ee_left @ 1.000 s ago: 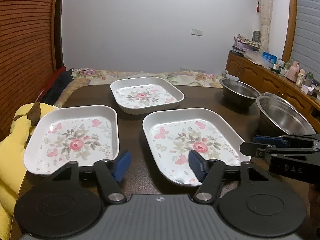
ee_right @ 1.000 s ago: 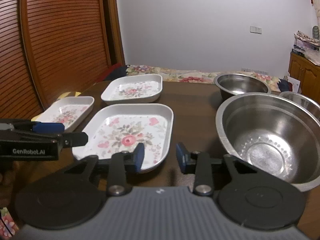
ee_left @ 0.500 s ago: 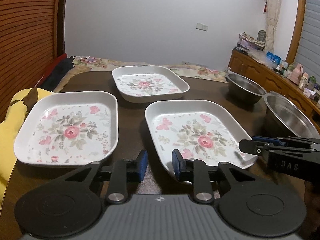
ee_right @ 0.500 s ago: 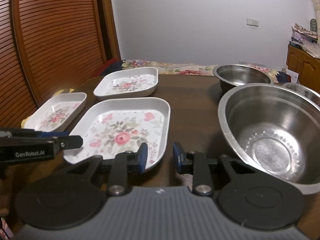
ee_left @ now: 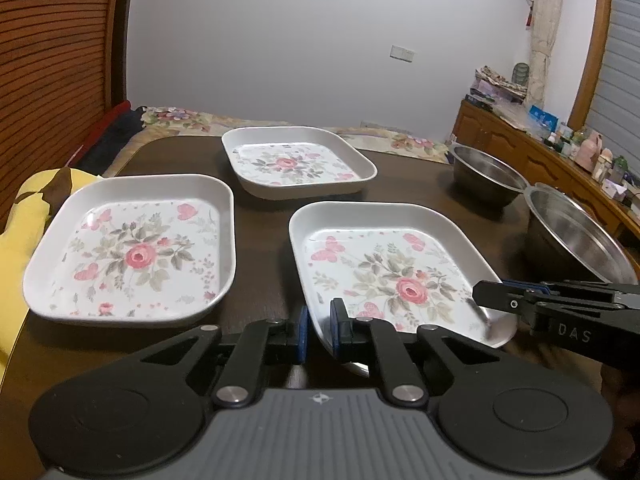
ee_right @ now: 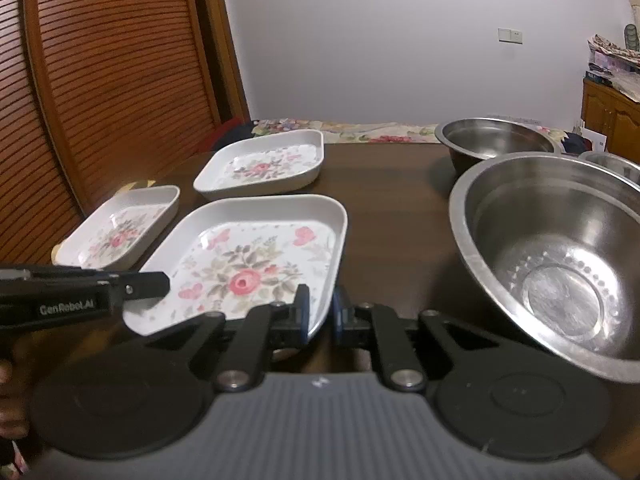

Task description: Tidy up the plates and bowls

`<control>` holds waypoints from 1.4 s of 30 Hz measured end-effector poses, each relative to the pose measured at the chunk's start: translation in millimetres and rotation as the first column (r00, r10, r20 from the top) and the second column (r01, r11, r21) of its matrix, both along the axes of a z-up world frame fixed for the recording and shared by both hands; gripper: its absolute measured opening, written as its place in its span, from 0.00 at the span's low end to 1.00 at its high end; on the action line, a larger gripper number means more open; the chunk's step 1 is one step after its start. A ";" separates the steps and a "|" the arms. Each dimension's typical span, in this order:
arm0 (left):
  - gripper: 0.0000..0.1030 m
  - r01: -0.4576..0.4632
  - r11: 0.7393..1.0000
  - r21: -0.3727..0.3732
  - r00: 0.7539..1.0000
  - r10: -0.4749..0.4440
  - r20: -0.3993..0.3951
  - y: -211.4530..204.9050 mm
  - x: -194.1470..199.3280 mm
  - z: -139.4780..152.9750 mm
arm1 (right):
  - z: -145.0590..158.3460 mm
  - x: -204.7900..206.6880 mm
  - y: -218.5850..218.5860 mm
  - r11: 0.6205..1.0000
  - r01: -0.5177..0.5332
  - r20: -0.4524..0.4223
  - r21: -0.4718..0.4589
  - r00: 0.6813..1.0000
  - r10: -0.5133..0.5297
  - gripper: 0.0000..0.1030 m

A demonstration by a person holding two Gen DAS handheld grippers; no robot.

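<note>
Three white square plates with pink rose prints lie on a dark brown table [ee_left: 260,216]. My left gripper [ee_left: 318,330] is shut on the near left rim of the near plate [ee_left: 384,272]. My right gripper [ee_right: 320,314] is shut on the near right rim of the same plate [ee_right: 248,256]. A second plate [ee_left: 132,246] lies to the left and a third plate [ee_left: 296,162] at the back. A large steel bowl [ee_right: 560,252] stands right of the held plate, with a smaller steel bowl [ee_right: 496,138] behind it.
A yellow cloth [ee_left: 16,232] hangs off the table's left edge. A wooden slatted door [ee_right: 100,80] stands on the left. A wooden sideboard [ee_left: 540,152] with small items runs along the right. A third steel bowl's rim [ee_right: 612,160] shows at far right.
Both grippers moved forward and closed on the near plate's front rim. The left jaws went from wide open to shut; the right jaws narrowed to shut.
</note>
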State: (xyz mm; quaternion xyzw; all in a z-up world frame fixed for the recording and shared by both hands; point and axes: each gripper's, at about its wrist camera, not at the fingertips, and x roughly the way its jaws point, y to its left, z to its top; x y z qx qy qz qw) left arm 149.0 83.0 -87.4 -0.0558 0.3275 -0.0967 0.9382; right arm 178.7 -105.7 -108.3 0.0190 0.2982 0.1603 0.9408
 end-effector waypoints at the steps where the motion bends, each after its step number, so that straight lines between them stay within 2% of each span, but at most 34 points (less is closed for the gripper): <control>1: 0.12 0.002 1.000 -0.007 1.000 -0.002 0.002 0.9 -3.4 1.2 | 0.0 -1.5 -1.2 1.000 -0.002 -0.006 0.009 1.000 0.002 0.13; 10: 0.12 0.039 0.999 -0.009 0.998 -0.039 0.040 -2.2 -52.3 11.5 | 6.1 -44.6 -12.1 0.997 -0.029 0.010 0.067 1.000 0.028 0.13; 21: 0.12 0.080 0.997 -0.015 0.996 -0.079 0.052 -8.3 -100.1 8.5 | 1.4 -92.3 -25.8 0.992 -0.052 0.001 0.114 0.999 0.053 0.13; 31: 0.12 0.078 0.997 -0.002 0.996 -0.078 0.038 -12.9 -108.5 -1.1 | -0.9 -104.0 -22.2 0.994 -0.044 0.030 0.103 0.999 0.041 0.13; 42: 0.11 0.072 0.997 0.005 0.997 -0.072 0.033 -13.2 -105.4 -5.1 | -4.9 -104.7 -24.1 0.993 -0.039 0.018 0.111 0.999 0.038 0.14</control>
